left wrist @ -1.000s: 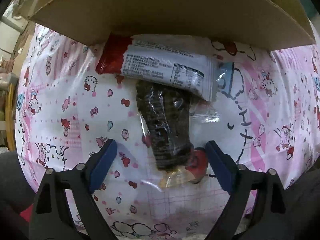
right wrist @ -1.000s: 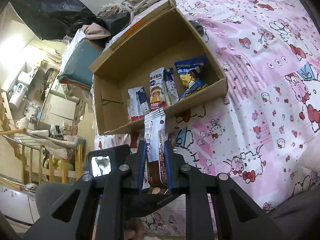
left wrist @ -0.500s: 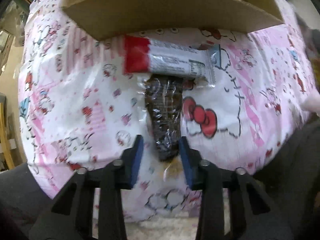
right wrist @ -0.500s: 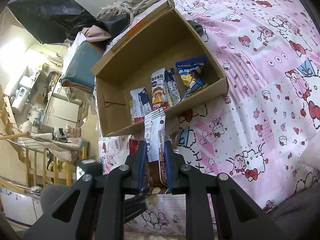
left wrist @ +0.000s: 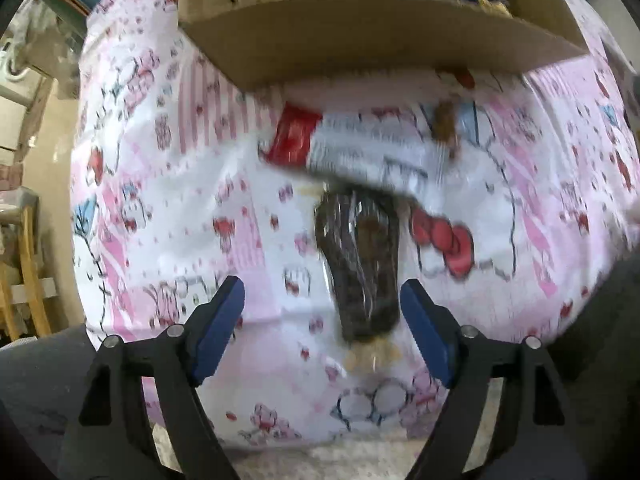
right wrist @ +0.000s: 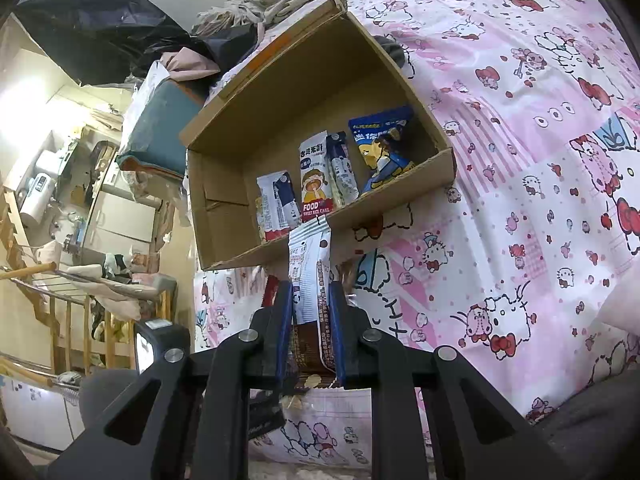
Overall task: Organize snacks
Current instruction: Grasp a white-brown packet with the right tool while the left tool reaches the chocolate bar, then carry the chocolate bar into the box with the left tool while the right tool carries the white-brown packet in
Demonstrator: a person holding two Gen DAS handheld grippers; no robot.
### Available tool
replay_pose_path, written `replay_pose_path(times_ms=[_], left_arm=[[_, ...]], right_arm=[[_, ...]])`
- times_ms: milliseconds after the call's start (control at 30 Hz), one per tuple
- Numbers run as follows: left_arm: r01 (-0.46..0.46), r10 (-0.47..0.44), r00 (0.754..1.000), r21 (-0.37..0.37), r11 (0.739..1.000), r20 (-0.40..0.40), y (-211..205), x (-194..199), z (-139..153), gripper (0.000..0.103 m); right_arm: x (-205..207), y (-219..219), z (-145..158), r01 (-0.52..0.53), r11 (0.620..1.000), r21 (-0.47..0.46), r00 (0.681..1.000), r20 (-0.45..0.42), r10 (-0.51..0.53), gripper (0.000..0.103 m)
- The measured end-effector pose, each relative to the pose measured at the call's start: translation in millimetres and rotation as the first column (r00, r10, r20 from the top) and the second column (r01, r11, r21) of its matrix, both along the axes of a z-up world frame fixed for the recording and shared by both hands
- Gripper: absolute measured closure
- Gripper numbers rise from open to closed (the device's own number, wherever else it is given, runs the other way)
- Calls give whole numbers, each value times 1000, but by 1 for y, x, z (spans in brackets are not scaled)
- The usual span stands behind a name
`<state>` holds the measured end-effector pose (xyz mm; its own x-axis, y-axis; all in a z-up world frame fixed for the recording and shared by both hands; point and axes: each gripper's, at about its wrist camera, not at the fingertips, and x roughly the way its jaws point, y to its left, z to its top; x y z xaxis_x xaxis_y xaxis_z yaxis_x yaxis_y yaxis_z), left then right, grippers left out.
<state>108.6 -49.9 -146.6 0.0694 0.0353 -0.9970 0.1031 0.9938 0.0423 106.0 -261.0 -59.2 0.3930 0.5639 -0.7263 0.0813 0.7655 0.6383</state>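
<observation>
The right claw (right wrist: 310, 328) is clamped on a flat, glossy snack packet (right wrist: 310, 276), white at its upper end and chocolate brown between the blue pads (right wrist: 285, 320). The packet stands upright between the fingers, its crimped top edge reaching the front wall of the cardboard box (right wrist: 396, 184). Inside that shallow, matte brown box four sachets stand in a row: a white-and-navy one (right wrist: 278, 204), a rice cake pack (right wrist: 316, 176), a slim white stick (right wrist: 340, 168) and a blue pouch (right wrist: 384, 144).

The left claw (left wrist: 322, 326) is spread wide, gripping nothing, held low over the bed with a dark crinkly clear-wrapped bar (left wrist: 362, 264) lying between its blue pads (left wrist: 218, 326), nearer the right one. Beyond that bar a blurred white wrapper with a red end (left wrist: 360, 148) lies crosswise, just before the box.

Everything rests on a pink cartoon-cat bedsheet (right wrist: 520, 160). A wooden rack (right wrist: 68, 312) and household clutter fill the room to the left.
</observation>
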Motion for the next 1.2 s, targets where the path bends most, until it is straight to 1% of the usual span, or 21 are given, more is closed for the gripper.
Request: replay_pose_path(times_ms=[67,100,133,167,267,300,400,433,467,500,600,633,667,767,833,933,1000,1100,1200], left_arm=[[-19,19,1000,-30,999,-3,-6,10,-3,25],[-23,23,1000,-24,999,3,-10,16,-5,25],[-33,33,999,-3,999,2,-16,23,-9,25],[-50,51,999,11,999,-12,-17,29,-16,25],[-119,119,992,-1,993,-32,-15,41,-28,25],[-126,126,992,7,992,-19,-17,43,-29,25],[-111,111,994,36,993,6,-31,53,-34,26],[-118,118,993,31,993,3,-33,56,-34,29],[-121,121,993,11,993,2,-33,59,-33,40],[-116,116,993,3,993,3,-46,59,-32,47],[-72,72,997,14,997,-3,-54,62,-28,51],[-70,70,998,11,997,-1,-57,64,-26,54],[-71,71,997,6,997,8,-58,64,-22,62],[-48,48,999,-22,999,13,-60,64,-2,66],[-29,30,999,-24,999,40,-57,63,10,88],[-22,25,999,-66,998,45,-50,63,23,90],[-14,18,999,-77,997,49,-48,63,23,90],[-32,37,998,-96,995,47,-35,61,22,90],[-30,37,998,-126,992,52,-25,51,25,93]], right_arm=[[1,1,0,-4,1000,-2,1000,-1,4,84],[1,2,0,-8,1000,-4,1000,-1,8,84],[1,3,0,-11,1000,-5,1000,-1,11,84],[1,3,0,-12,1000,-6,1000,-1,12,84],[1,1,-1,-9,1000,-4,1000,-3,9,84],[0,0,-1,-6,1000,-2,1000,-3,6,84],[1,0,-1,-5,1000,-4,1000,-5,5,84],[1,0,-2,-6,1000,-6,1000,-8,6,84],[2,0,-3,-7,1000,-5,1000,-11,7,84],[2,0,-3,-8,1000,-5,1000,-12,8,84],[1,0,-1,-12,1000,-4,1000,-7,12,84],[2,0,-1,-12,1000,-4,1000,-6,12,84],[2,0,-1,-11,1000,-3,1000,-7,11,84],[2,0,0,-7,1000,2,1000,-4,7,84],[1,0,1,-7,1000,3,1000,-3,7,84],[1,-1,2,-7,1000,5,1000,-1,7,84],[0,0,3,-6,1000,10,1000,1,6,84],[0,1,4,-7,1000,11,1000,3,7,84],[0,1,4,-7,1000,6,1000,1,7,84]])
